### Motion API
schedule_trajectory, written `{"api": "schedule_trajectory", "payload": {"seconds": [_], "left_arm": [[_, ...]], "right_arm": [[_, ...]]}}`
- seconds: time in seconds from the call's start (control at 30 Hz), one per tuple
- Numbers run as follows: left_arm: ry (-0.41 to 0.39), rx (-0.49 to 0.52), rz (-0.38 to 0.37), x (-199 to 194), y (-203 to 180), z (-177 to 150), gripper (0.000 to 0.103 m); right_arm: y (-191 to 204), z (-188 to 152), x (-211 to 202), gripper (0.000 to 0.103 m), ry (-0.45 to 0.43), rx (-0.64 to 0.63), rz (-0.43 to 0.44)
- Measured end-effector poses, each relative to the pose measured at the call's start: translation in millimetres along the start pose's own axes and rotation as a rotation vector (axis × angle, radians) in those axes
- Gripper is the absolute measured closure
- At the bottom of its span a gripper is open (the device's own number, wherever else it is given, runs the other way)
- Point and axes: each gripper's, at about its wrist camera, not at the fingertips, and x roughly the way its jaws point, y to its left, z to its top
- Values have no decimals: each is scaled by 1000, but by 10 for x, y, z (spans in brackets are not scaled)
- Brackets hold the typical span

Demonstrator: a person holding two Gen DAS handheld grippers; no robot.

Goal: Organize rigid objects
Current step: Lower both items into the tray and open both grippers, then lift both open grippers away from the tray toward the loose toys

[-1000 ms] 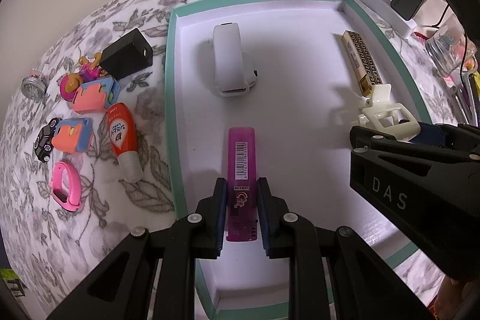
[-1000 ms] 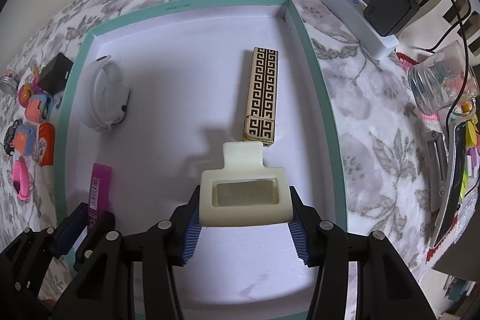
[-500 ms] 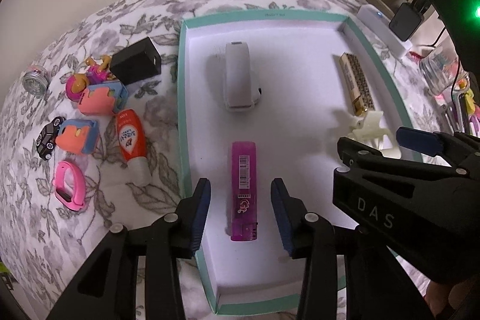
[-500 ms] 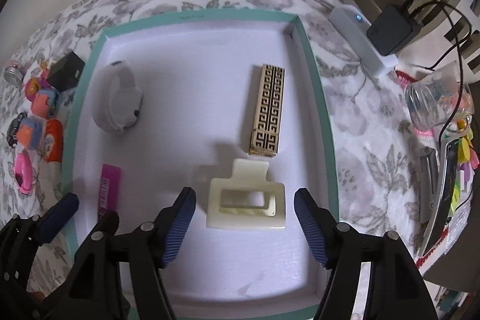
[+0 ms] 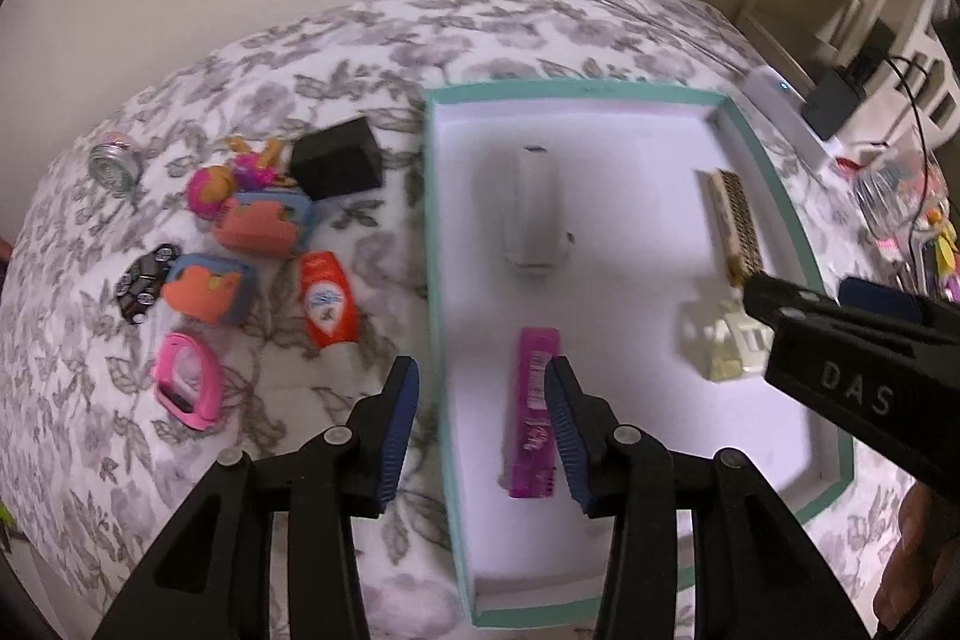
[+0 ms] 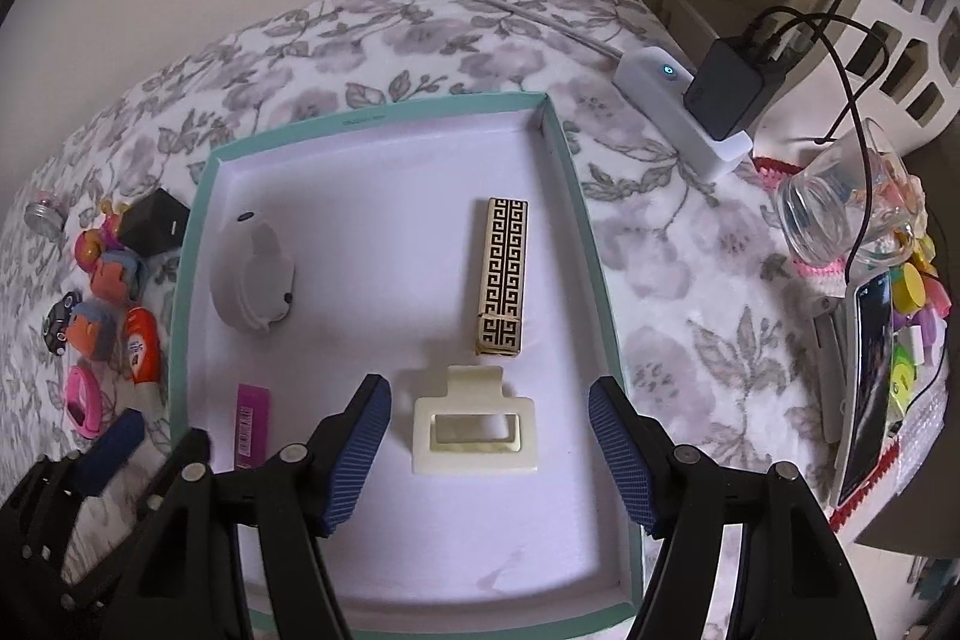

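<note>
A teal-rimmed white tray (image 5: 433, 244) (image 6: 579, 196) lies on the floral cloth. In it lie a magenta lighter (image 5: 533, 418) (image 6: 252, 427), a cream hair claw (image 6: 473, 427) (image 5: 729, 343), a gold patterned case (image 6: 503, 274) (image 5: 737, 223) and a white band (image 5: 529, 214) (image 6: 252, 271). My left gripper (image 5: 483, 436) is open and empty, raised over the tray's left rim, beside the lighter. My right gripper (image 6: 489, 454) is open and empty above the claw.
Left of the tray lie a black box (image 5: 336, 166), two orange-blue toys (image 5: 258, 223), an orange tube (image 5: 327, 298), a pink band (image 5: 186, 379), a toy car (image 5: 141, 283) and a small jar (image 5: 111, 163). A power strip (image 6: 684, 112), a glass jar (image 6: 840, 214) and a phone (image 6: 867, 382) lie right.
Both grippers opened, letting go of the lighter and the hair claw, which now lie in the tray. Both have drawn back and up; the left one has shifted left.
</note>
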Motion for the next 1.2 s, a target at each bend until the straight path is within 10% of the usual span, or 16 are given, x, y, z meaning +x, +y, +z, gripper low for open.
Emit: {"api": "schedule_trajectory", "payload": {"seconds": [0.1, 0.4, 1.2], "left_arm": [[-25, -36, 24, -33, 113, 22, 36], [-59, -174, 95, 4, 564, 51, 15], [-118, -391, 113, -179, 1443, 107, 8]], "right_arm": [[14, -13, 14, 30, 4, 5, 9], [56, -4, 18, 5, -30, 0, 21], [496, 58, -293, 0, -206, -52, 185]]}}
